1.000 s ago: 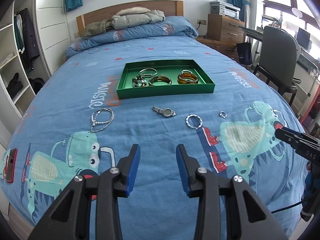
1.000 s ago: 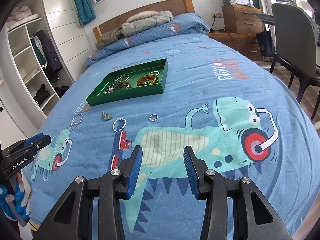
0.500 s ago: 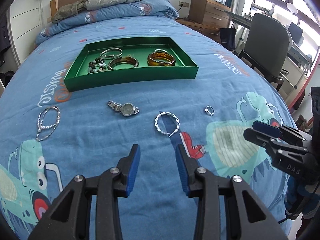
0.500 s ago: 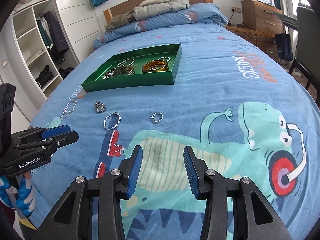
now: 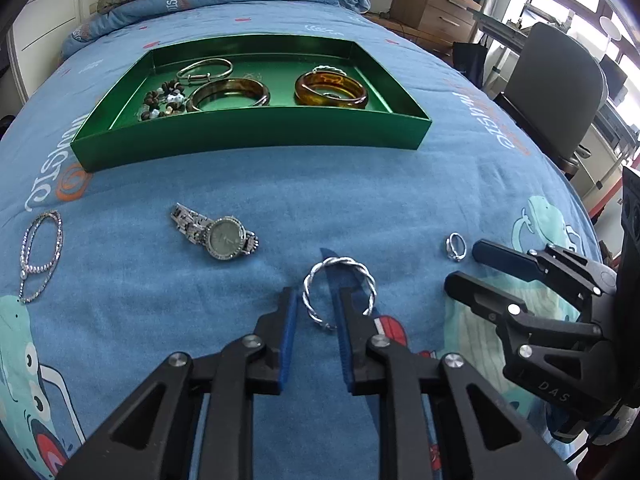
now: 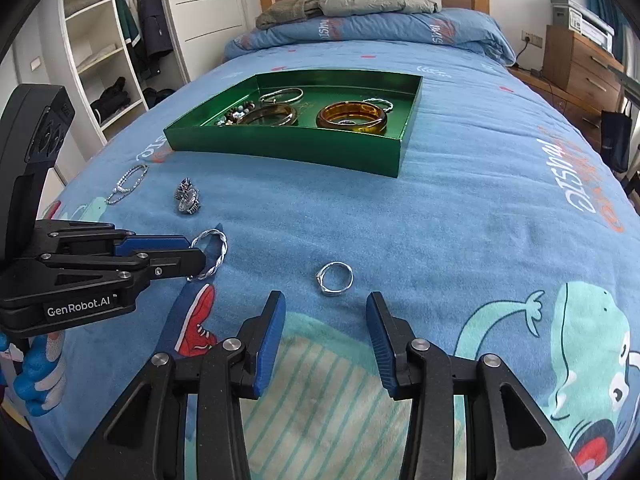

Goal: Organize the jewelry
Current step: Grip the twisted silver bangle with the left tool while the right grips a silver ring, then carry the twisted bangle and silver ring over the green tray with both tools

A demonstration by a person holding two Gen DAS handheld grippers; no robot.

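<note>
Left wrist view: left gripper point(image 5: 316, 308) low over the blue bedspread point(image 5: 360, 184), jaws narrow and closing, the near side of a twisted silver bracelet point(image 5: 339, 286) between the pads, contact not clear. Silver watch point(image 5: 218, 234) just beyond to the left; beaded chain point(image 5: 40, 252) near the bed's left edge. Green tray point(image 5: 248, 136) further up the bed holds 2 amber bangles, a silver bangle and beads.

Right wrist view: right gripper point(image 6: 326, 334) moderately open, holding nothing, a small silver ring point(image 6: 335, 278) on the bedspread just beyond its tips.
</note>
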